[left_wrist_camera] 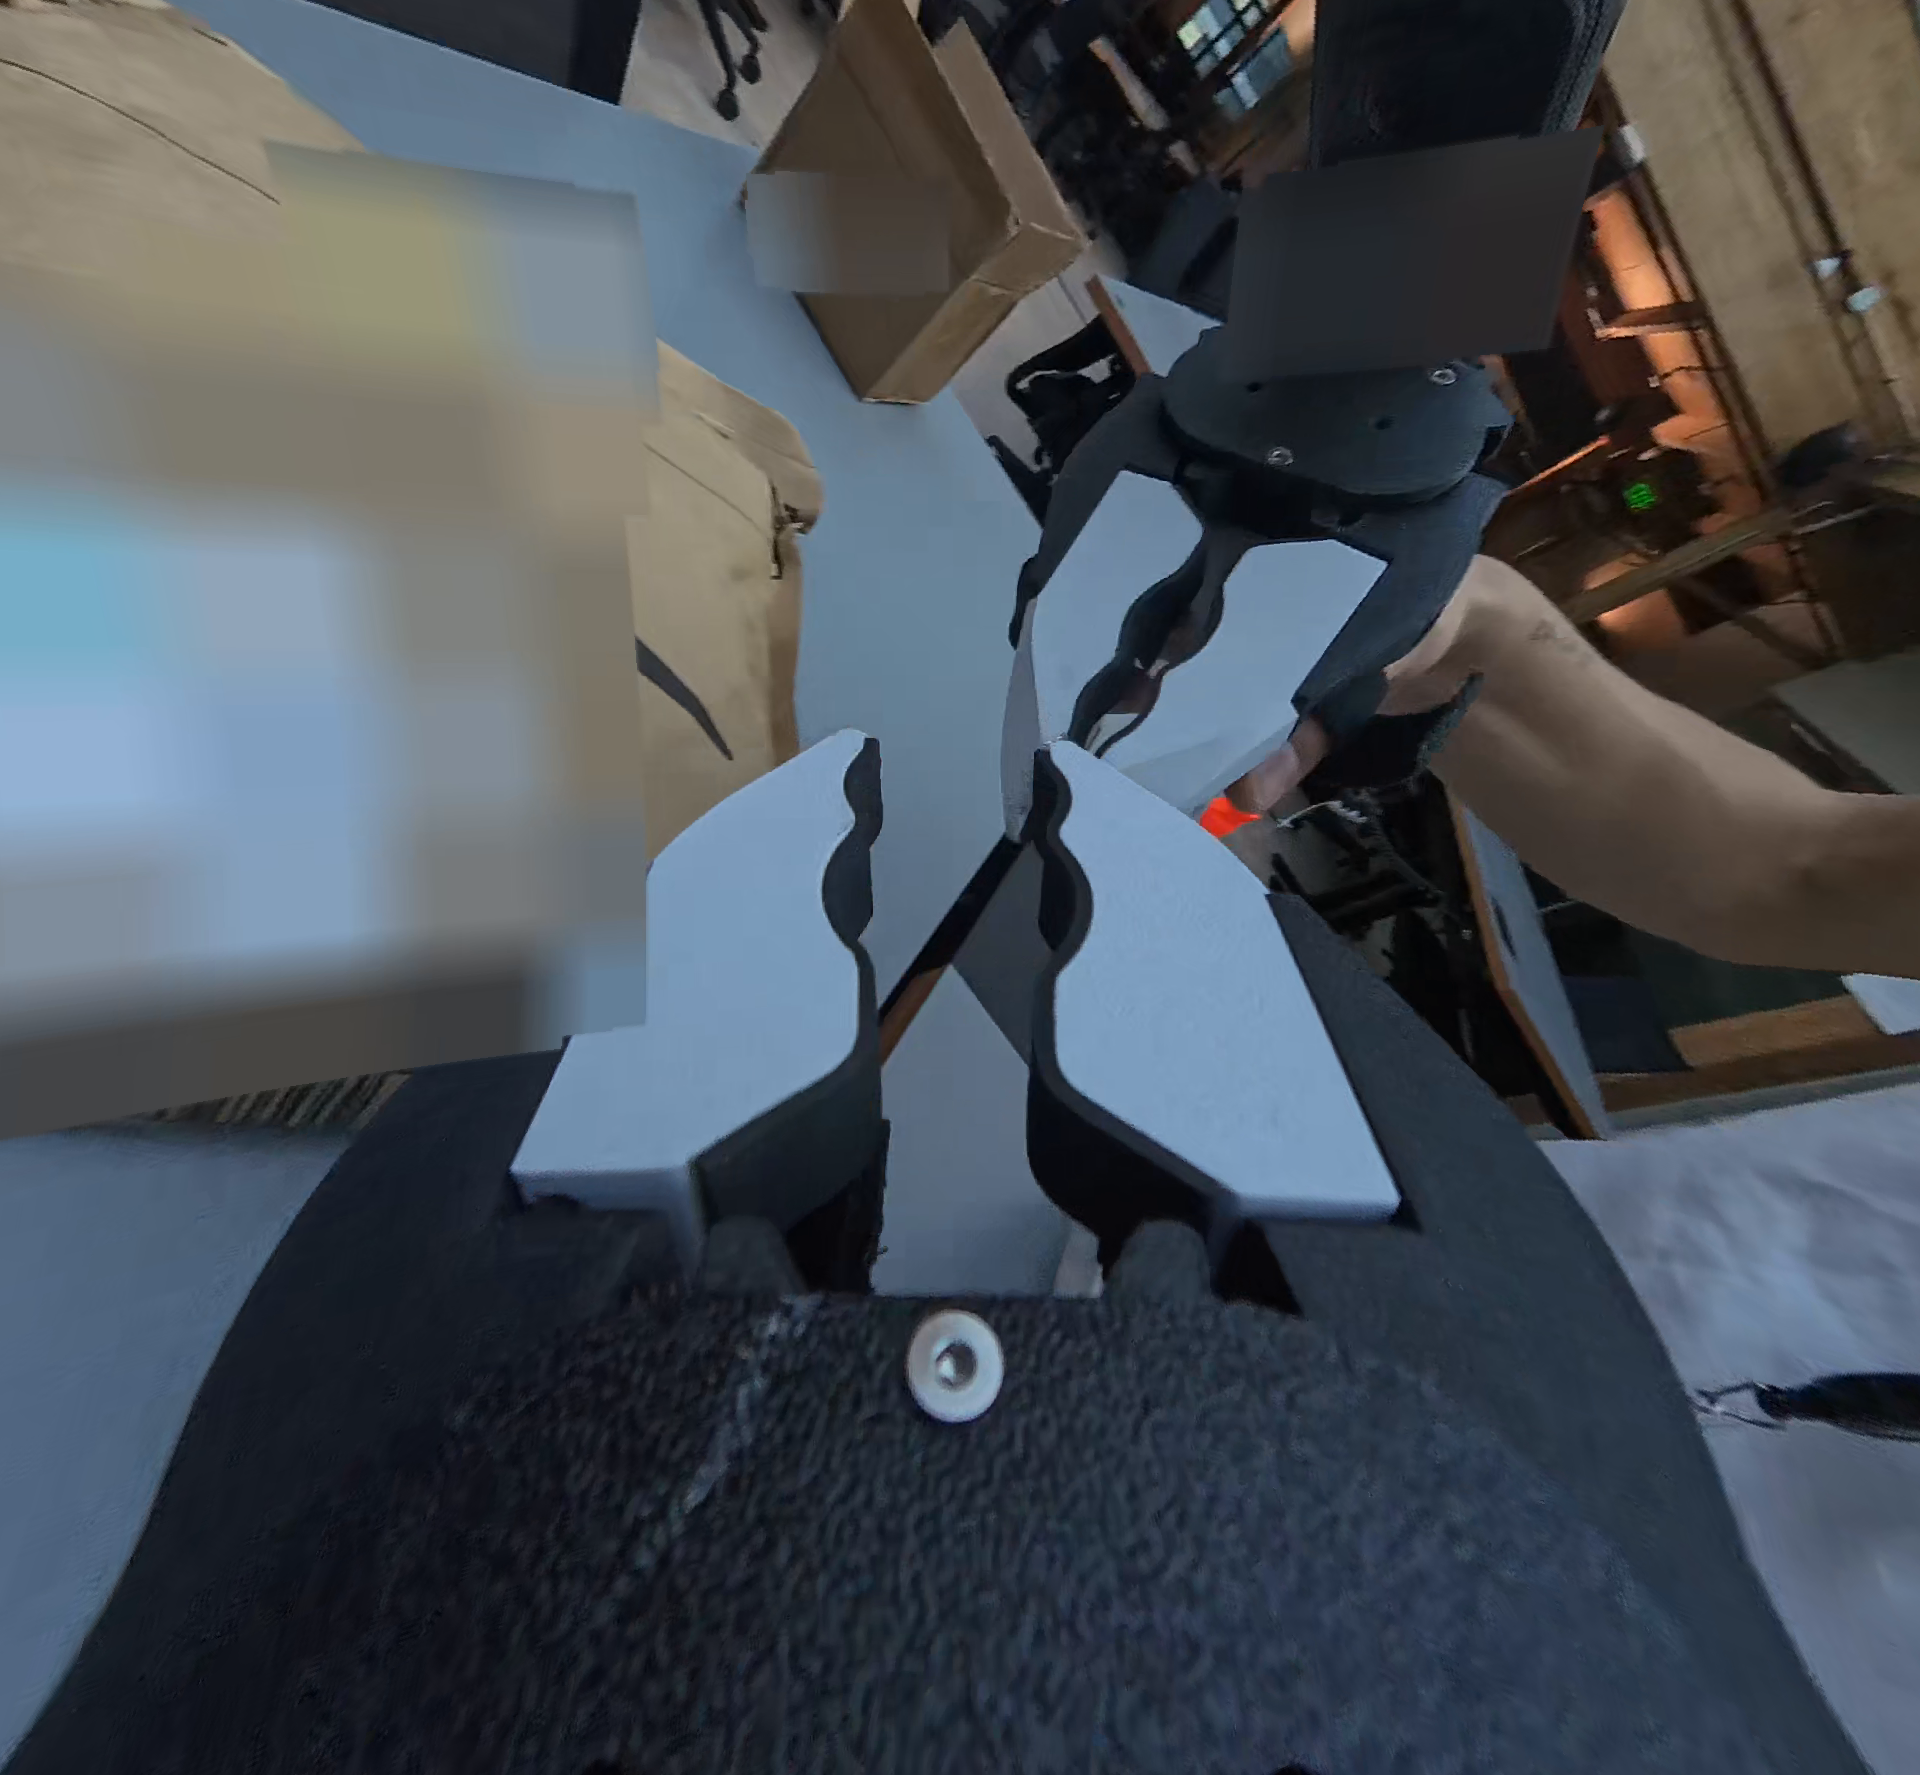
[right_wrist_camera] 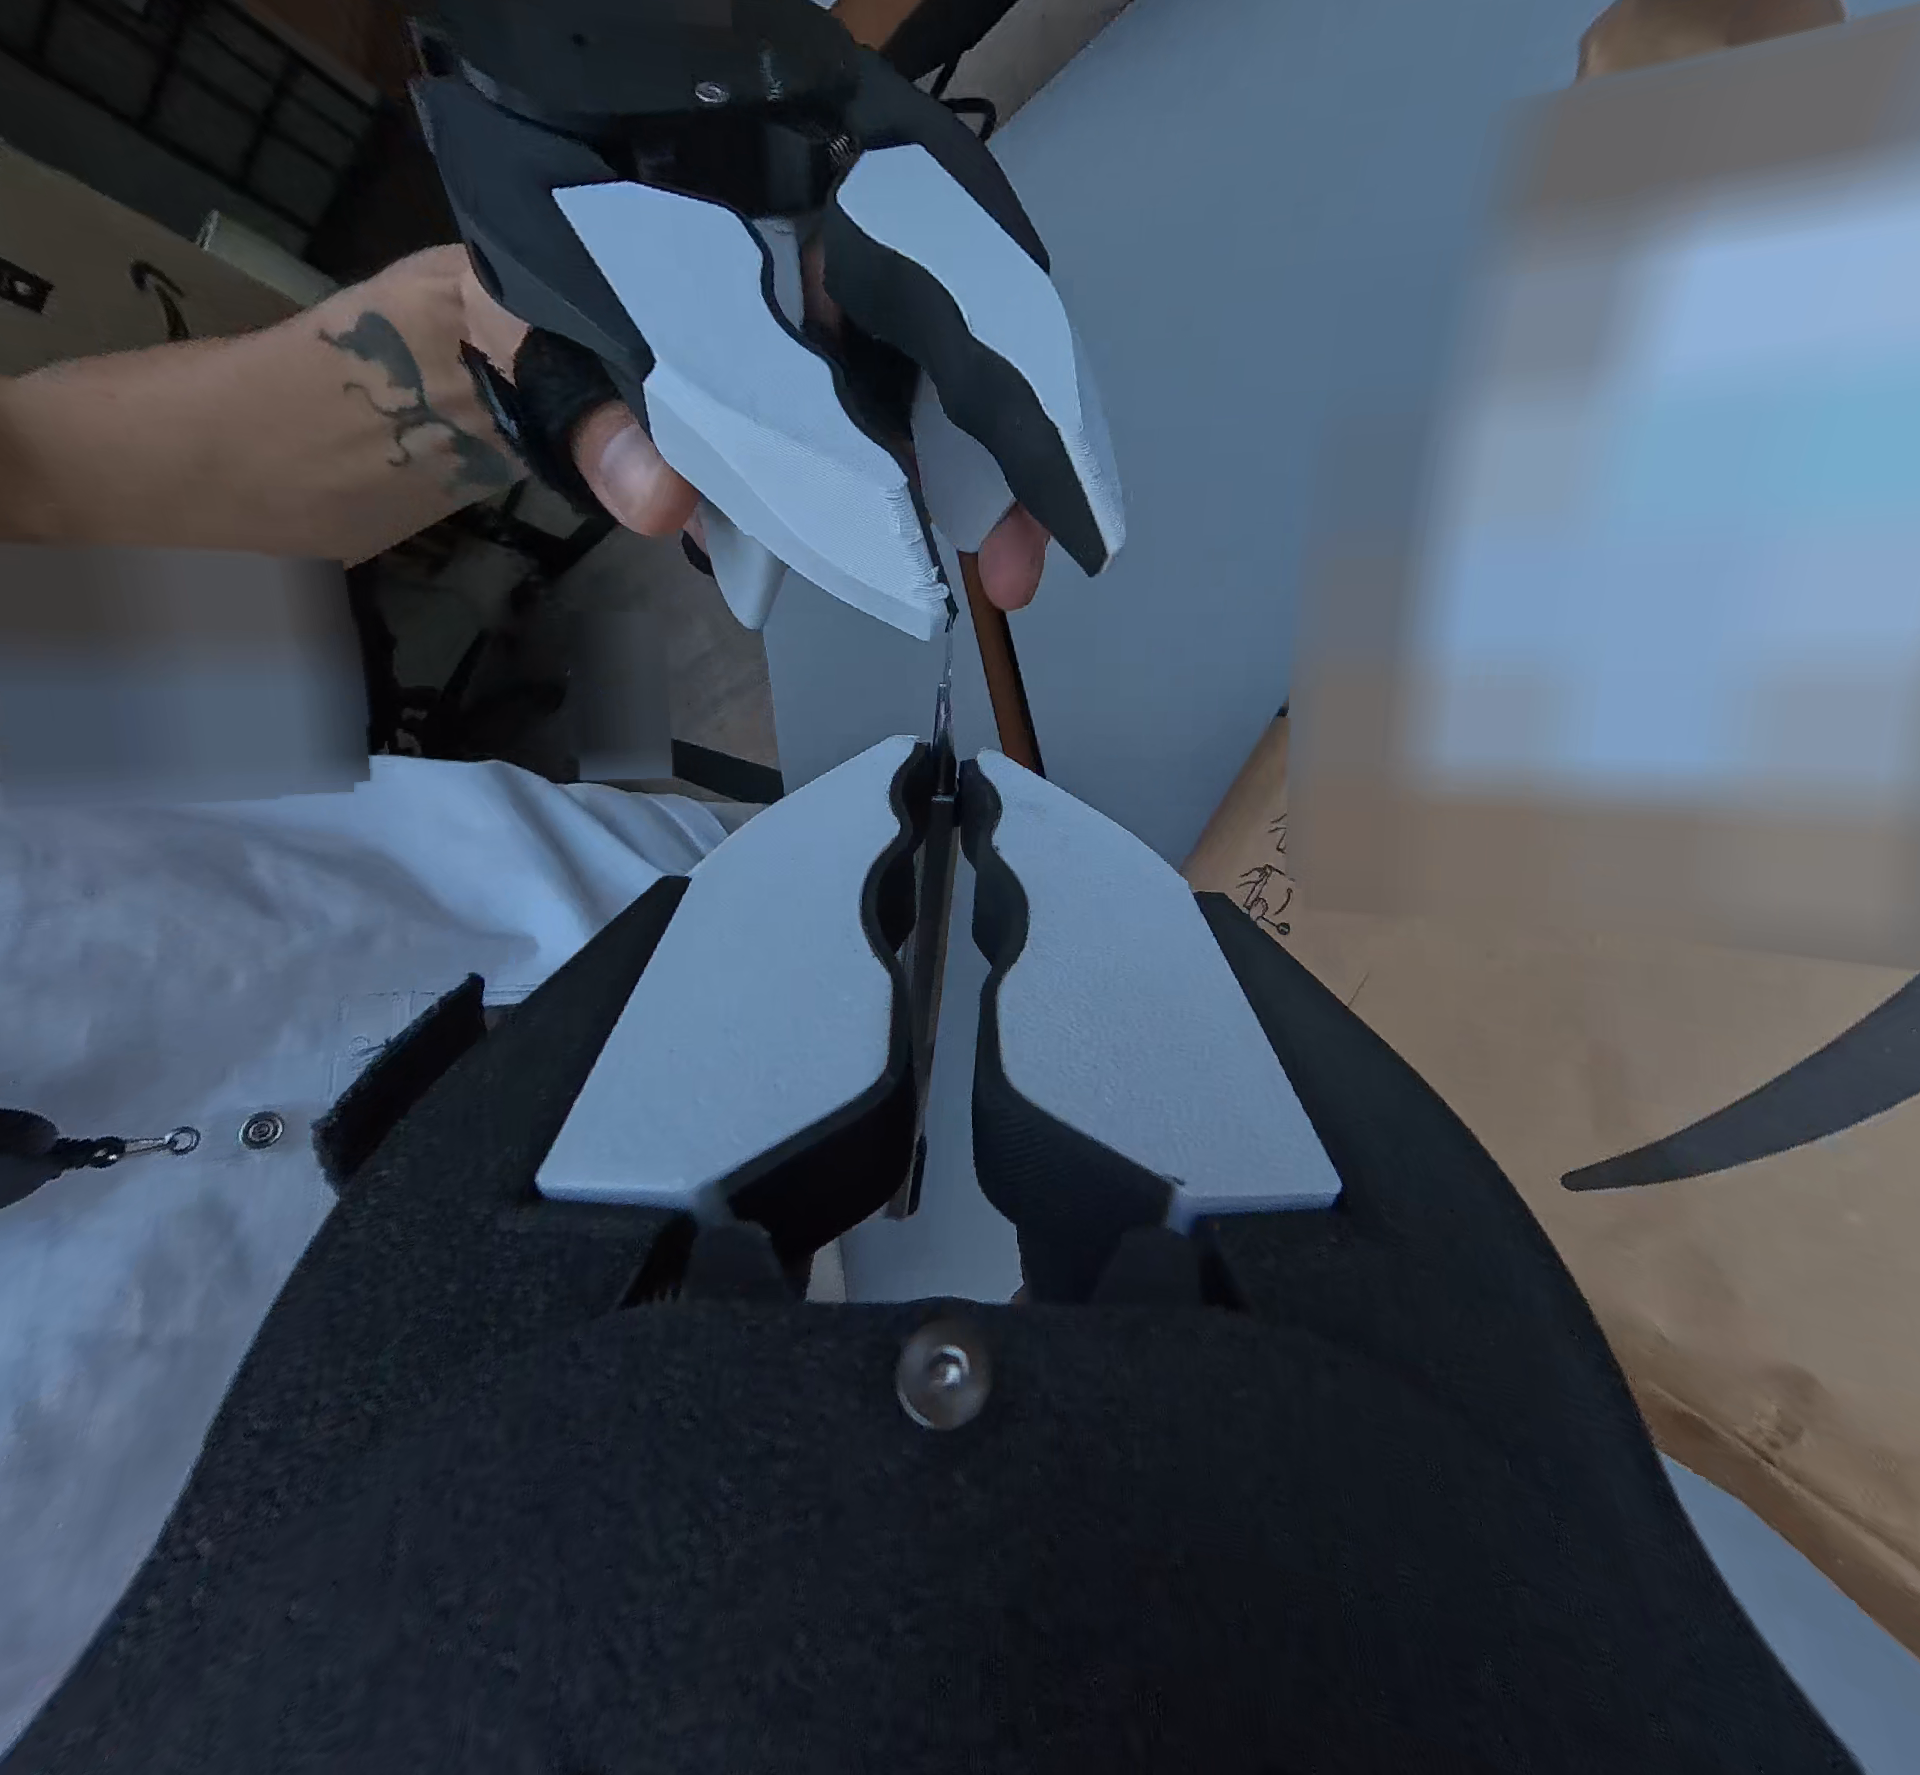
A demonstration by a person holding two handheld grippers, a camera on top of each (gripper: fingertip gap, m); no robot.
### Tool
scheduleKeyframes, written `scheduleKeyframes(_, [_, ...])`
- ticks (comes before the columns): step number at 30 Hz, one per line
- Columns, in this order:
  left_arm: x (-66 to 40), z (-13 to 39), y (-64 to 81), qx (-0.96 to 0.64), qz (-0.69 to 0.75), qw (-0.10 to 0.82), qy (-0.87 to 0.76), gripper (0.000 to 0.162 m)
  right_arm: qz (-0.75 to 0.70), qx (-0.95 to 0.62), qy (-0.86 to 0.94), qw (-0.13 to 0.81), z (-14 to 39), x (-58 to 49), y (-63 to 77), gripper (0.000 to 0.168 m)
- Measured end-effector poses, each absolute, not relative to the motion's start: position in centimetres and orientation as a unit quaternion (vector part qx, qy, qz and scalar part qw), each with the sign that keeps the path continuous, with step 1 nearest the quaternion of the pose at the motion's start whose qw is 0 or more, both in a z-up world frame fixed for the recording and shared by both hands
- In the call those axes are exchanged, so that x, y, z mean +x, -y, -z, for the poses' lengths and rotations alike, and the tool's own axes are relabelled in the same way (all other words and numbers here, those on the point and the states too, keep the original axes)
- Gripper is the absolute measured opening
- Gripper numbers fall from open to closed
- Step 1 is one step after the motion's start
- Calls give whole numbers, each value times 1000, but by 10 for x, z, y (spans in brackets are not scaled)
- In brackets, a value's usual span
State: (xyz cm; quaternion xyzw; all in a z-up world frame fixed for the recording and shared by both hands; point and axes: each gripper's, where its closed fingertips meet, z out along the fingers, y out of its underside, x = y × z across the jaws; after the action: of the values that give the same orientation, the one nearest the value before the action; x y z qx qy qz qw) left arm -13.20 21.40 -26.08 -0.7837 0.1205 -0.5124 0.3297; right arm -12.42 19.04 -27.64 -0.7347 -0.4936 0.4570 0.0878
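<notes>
The right tongs [right_wrist_camera: 940, 764] are pressing together on a thin dark strip [right_wrist_camera: 928, 956] that is running lengthwise between their wavy black pads. A fine, wire-like end of the strip is sticking out past the fingertips toward the far side. There it is reaching the tip of one white finger of the left tongs [right_wrist_camera: 1023, 582], which are pointing back at it from above. Whether that end is touching the finger or only lying beside it cannot be told.

In the left wrist view, the left tongs [left_wrist_camera: 956, 764] are standing slightly spread, with the grey worktop [left_wrist_camera: 904, 520] showing through the gap and nothing lying between the pads. The right tongs [left_wrist_camera: 1081, 733] are facing them, tip close to tip, at the right-hand finger.

A person's hand [right_wrist_camera: 623, 458] in a black fingerless glove is gripping the left tool. A bare forearm [left_wrist_camera: 1662, 790] is coming in from the right behind the other tool.

On the far worktop an open cardboard box [left_wrist_camera: 935, 271] is sitting. Brown paper packaging [right_wrist_camera: 1558, 1154] is lying to the right of the right tongs.
</notes>
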Motion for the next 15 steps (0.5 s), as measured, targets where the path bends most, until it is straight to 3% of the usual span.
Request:
scheduleKeyframes(10, [-130,237,-193,-732,588,315,-138,37,-505,-715,478,70,258,-129,-186,4])
scheduleKeyframes(13, [-122,231,-192,-716,607,317,-135,31,-519,-704,481,62,253,-132,-180,4])
scheduleKeyframes(15, [-121,226,-192,-705,618,323,-131,18,-514,-699,494,58,254,-132,-176,4])
